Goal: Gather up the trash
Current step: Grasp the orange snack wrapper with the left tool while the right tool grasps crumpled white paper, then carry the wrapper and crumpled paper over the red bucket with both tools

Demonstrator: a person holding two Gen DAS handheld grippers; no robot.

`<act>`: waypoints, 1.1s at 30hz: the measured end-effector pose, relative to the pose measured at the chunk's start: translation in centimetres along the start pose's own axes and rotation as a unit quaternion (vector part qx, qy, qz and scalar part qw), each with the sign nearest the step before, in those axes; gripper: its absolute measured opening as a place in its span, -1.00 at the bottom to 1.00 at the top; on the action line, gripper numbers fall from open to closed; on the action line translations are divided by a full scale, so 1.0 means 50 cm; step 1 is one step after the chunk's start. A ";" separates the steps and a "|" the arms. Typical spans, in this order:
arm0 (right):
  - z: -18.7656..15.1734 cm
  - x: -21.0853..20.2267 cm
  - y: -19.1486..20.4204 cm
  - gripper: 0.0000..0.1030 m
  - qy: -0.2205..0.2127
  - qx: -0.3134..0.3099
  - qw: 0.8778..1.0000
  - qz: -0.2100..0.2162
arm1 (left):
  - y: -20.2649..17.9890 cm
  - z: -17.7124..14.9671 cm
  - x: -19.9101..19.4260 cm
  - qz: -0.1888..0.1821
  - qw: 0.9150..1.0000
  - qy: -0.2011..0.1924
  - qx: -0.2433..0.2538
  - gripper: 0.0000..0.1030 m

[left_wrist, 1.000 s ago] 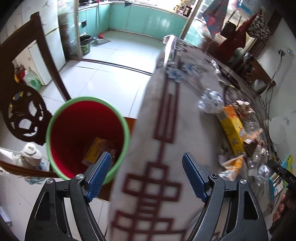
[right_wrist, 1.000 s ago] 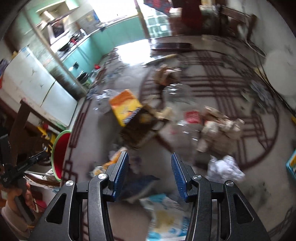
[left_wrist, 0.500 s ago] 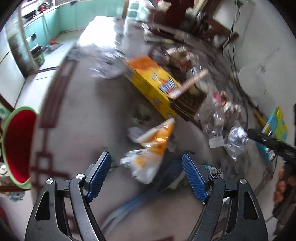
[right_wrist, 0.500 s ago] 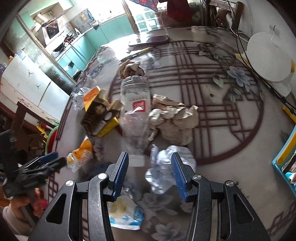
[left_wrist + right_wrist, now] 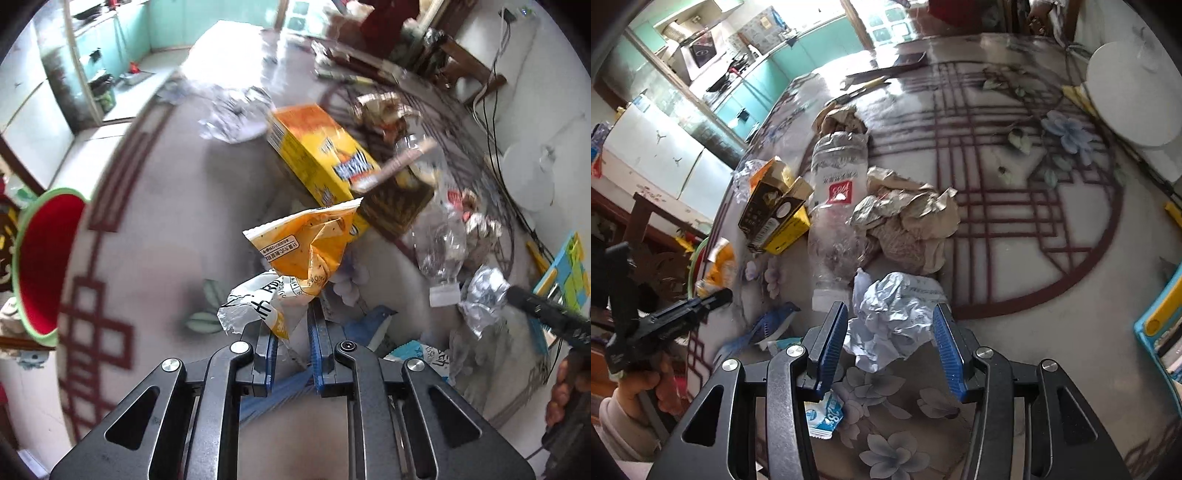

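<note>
Left gripper [image 5: 291,334] jaws closing on orange snack wrapper [image 5: 308,245]; lower crumpled end already between pads, rest sticks up clear of bench [image 5: 155,229]. Low pinch likely chosen so wrapper lifts whole. Red bin [image 5: 42,258] sits at bench edge, well left: probable drop point. Right gripper [image 5: 890,341] half open, straddling crumpled white paper [image 5: 892,317], pads not pressing; judged staged for next pick. Clear bottle [image 5: 834,218], yellow box [image 5: 317,162] lie untouched on bench.
</note>
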State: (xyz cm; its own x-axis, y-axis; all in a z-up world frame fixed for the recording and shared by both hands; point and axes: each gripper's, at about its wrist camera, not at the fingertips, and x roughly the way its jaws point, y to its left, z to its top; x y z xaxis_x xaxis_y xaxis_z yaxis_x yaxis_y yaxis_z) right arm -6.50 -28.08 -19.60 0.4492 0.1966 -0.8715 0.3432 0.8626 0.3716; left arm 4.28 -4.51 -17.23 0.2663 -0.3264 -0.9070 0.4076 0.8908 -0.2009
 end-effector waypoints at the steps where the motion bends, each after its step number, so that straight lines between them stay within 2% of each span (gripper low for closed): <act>1: 0.001 0.007 0.000 -0.10 0.003 0.000 1.000 0.000 | 0.010 0.001 -0.003 0.002 1.000 -0.002 -0.004 -0.72; 5: 0.000 0.053 -0.011 -0.07 0.036 0.006 0.999 -0.005 | 0.024 0.000 -0.024 0.006 1.000 -0.010 -0.024 -0.71; 8: 0.001 0.050 -0.017 -0.08 0.020 0.009 1.000 0.005 | 0.024 0.001 -0.029 0.018 0.999 -0.018 -0.028 -0.71; 9: 0.001 0.050 -0.018 -0.14 0.019 0.008 1.000 0.008 | 0.025 0.000 -0.032 0.021 0.999 -0.021 -0.030 -0.71; 10: 0.002 0.046 -0.017 -0.33 0.015 0.007 1.000 0.013 | 0.028 0.000 -0.037 0.022 0.999 -0.022 -0.031 -0.71; 12: 0.006 0.034 -0.010 -0.45 0.005 0.003 1.000 0.015 | 0.034 -0.002 -0.043 0.022 0.999 -0.024 -0.036 -0.71; 21: 0.041 -0.054 0.065 -0.46 -0.062 -0.025 0.997 0.029 | 0.047 0.000 -0.049 0.022 0.999 -0.024 -0.039 -0.71; 33: 0.062 -0.082 0.162 -0.46 -0.090 -0.062 0.993 0.035 | 0.085 -0.005 -0.063 0.019 0.999 -0.028 -0.041 -0.71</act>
State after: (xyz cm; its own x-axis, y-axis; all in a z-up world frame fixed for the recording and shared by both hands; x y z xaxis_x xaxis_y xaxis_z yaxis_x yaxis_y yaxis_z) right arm -3.02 -23.34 -12.01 0.6129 0.1809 -0.7692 0.2060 0.9032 0.3766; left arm 4.98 0.38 -15.33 0.3301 -0.3073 -0.8925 0.3238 0.9250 -0.1988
